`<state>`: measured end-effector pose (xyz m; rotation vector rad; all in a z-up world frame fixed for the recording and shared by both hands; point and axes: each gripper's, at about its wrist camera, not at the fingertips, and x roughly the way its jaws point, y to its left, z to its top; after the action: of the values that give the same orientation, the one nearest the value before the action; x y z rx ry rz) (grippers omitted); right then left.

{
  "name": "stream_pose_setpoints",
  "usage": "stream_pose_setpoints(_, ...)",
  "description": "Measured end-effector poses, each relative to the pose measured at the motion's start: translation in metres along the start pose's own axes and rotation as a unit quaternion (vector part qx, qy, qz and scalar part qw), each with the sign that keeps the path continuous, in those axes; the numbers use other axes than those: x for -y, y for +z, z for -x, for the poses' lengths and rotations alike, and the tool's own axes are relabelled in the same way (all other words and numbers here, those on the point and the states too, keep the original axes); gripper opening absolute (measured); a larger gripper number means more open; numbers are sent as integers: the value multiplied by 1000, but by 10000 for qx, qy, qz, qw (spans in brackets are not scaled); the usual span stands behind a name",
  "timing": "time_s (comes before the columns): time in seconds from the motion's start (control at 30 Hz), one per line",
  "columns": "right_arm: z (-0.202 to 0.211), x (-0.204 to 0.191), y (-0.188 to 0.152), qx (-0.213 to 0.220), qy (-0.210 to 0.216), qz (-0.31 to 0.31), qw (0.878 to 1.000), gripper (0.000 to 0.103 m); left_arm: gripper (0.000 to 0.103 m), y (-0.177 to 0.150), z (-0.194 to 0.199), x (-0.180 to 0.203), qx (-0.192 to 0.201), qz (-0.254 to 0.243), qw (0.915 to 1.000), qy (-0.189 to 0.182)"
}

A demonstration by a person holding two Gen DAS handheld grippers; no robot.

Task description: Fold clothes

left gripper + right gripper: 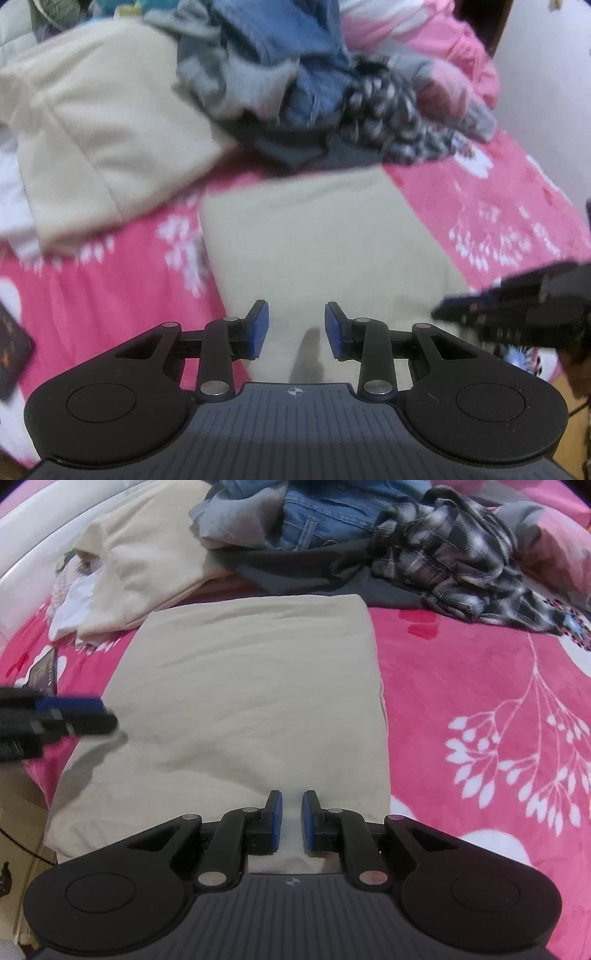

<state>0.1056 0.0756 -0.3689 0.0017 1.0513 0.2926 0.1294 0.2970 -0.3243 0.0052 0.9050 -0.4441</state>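
Right gripper (291,819) seen nearest, jaws narrowly parted over the near hem of the beige garment (251,686), laid flat on the pink bed (480,686). Left gripper (296,328) jaws wider, empty. Cloth judged soft, light; best pinched at corners.

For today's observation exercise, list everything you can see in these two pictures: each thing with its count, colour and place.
folded garment: one, cream, flat on the blanket in front of both grippers
second cream garment: one, rumpled, far left
white cloth: one, under that garment's left edge
denim garment: one, blue, on the far pile
plaid shirt: one, black and white, right of the denim
dark grey garment: one, beneath the pile
blanket: one, pink with white flowers, covering the bed
left gripper: black, blue pads, open
right gripper: black, blue pads, narrowly open
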Motion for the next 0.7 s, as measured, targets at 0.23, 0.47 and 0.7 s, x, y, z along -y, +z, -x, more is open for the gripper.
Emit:
stream_pose_setpoints(0.23, -1, -8, 4, -35, -260, -113, 9996, 14, 33, 29, -35, -24, -26, 184, 9997, -144)
stream_pose_setpoints(0.47, -1, -10, 4, 37, -396, -289, 9988, 14, 33, 26, -59, -27, -222, 38, 9996, -140)
stream_pose_setpoints(0.7, 1, -9, 1, 192, -416, -404, 9981, 14, 34, 27, -60, -28, -274, 28, 9995, -124)
